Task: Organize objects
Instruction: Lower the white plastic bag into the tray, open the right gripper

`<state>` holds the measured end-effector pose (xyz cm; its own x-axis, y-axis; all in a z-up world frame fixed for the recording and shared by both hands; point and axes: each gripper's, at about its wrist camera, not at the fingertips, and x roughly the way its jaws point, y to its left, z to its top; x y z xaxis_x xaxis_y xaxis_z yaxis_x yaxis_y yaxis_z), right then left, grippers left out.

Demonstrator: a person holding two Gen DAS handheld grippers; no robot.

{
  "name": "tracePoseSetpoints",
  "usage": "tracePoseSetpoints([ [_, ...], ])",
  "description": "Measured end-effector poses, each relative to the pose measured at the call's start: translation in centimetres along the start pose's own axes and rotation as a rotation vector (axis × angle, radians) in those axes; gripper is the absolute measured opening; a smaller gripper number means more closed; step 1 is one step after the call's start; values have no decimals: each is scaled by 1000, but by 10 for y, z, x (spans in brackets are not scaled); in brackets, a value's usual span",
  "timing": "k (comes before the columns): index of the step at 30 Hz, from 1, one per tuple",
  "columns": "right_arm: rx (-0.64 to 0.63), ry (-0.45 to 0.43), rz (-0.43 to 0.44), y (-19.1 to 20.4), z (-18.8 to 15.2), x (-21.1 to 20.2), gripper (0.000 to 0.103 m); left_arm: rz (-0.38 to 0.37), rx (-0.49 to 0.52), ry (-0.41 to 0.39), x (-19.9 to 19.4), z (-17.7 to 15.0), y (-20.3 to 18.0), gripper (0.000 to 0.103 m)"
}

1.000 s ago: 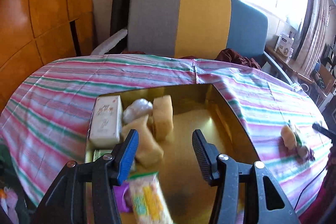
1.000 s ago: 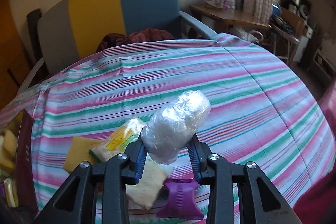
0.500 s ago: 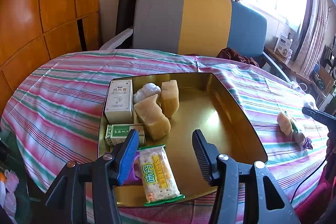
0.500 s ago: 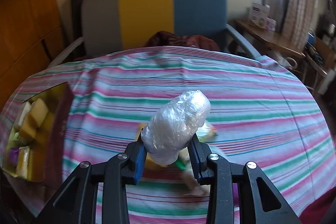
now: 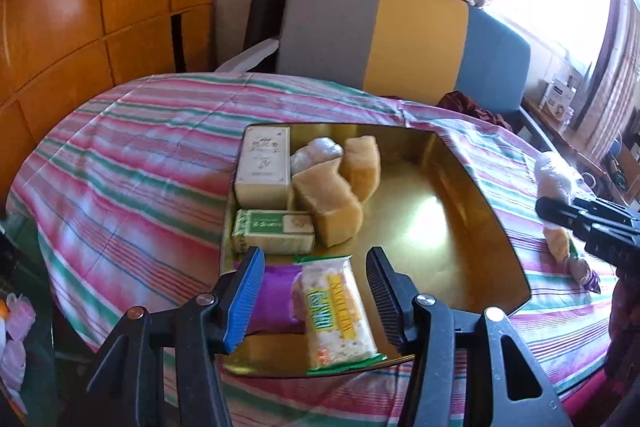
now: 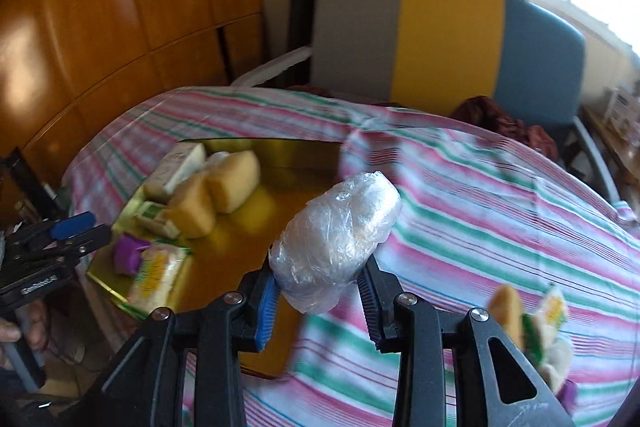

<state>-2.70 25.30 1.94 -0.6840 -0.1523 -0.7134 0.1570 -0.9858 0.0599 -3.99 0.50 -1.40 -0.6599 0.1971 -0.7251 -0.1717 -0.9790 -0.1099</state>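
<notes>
A gold tray lies on the striped tablecloth. It holds a white box, a green-and-white box, two yellow sponges, a wrapped bundle, a purple packet and a cracker packet. My left gripper is open and empty above the tray's near edge. My right gripper is shut on a plastic-wrapped bundle, held in the air over the tray's right rim; it also shows in the left wrist view.
Several loose items lie on the cloth right of the tray. A grey, yellow and blue chair stands behind the table, with wooden panelling at the left.
My right gripper has swung left with the wrapped bundle, from over the loose items to the tray's right side. My left gripper has pulled back a little from the tray.
</notes>
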Motion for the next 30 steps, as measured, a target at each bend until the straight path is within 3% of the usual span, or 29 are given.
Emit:
tracePoseSetpoints([
  [9,-97,112,146,65,-11,51,37,36,-67,21,3,-8,27,53],
  [16,-189,261,270,114,-36,102,43,47,-85,39,5,-14,37,54],
  [21,-136,273,305,112,-42,109,58,45,-79,42,6,-16,36,53],
  [28,-102,258,302,102,-45,95,61,48,-58,28,1,-15,29,53],
  [30,-92,243,300,101,-42,88,67,51,-46,18,-2,-14,27,54],
])
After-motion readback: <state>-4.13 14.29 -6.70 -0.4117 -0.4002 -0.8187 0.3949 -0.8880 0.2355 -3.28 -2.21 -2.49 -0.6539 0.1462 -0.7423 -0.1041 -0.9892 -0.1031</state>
